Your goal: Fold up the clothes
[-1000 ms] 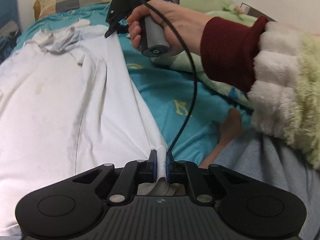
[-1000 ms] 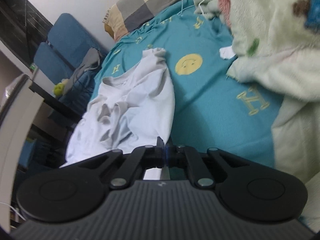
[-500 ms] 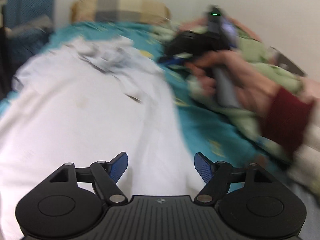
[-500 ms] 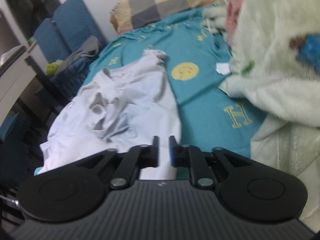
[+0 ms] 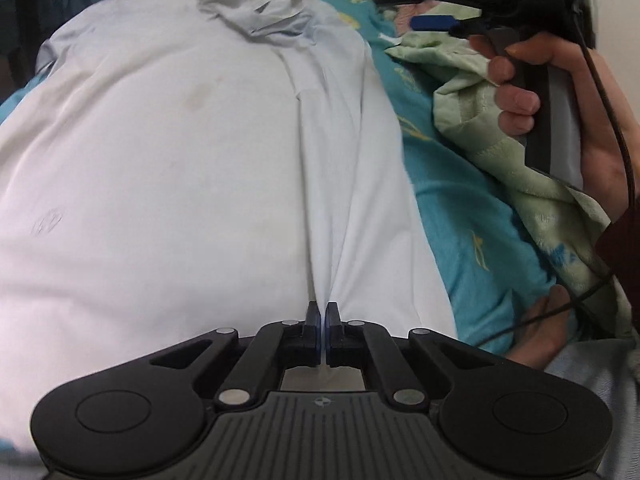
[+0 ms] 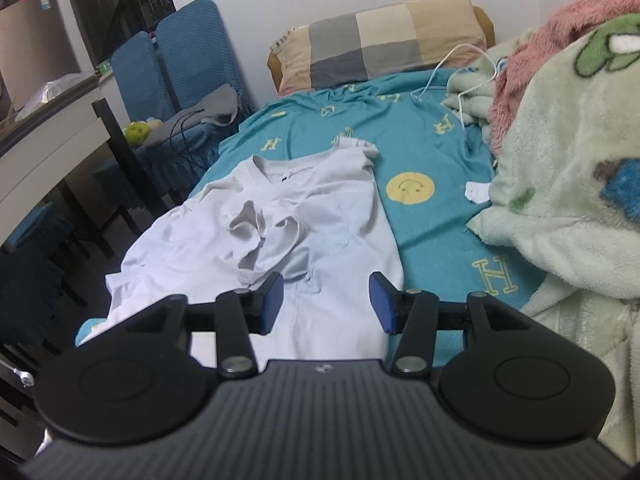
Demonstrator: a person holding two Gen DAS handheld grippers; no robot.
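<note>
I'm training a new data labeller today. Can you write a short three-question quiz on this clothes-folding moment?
1. True or false: the left gripper is shut on a pinch of the white T-shirt.
2. The right gripper is: A) open, holding nothing; B) shut on a sock; C) gripping the pillow.
3. What colour is the bed sheet under the shirt?

Key: 1 true. 2 A; its jaws have just been opening. 3 teal, with yellow print.

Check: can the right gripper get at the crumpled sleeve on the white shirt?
Probably yes. The right gripper hangs with jaws open over the white shirt; the crumpled sleeve lies just ahead, nothing between.
</note>
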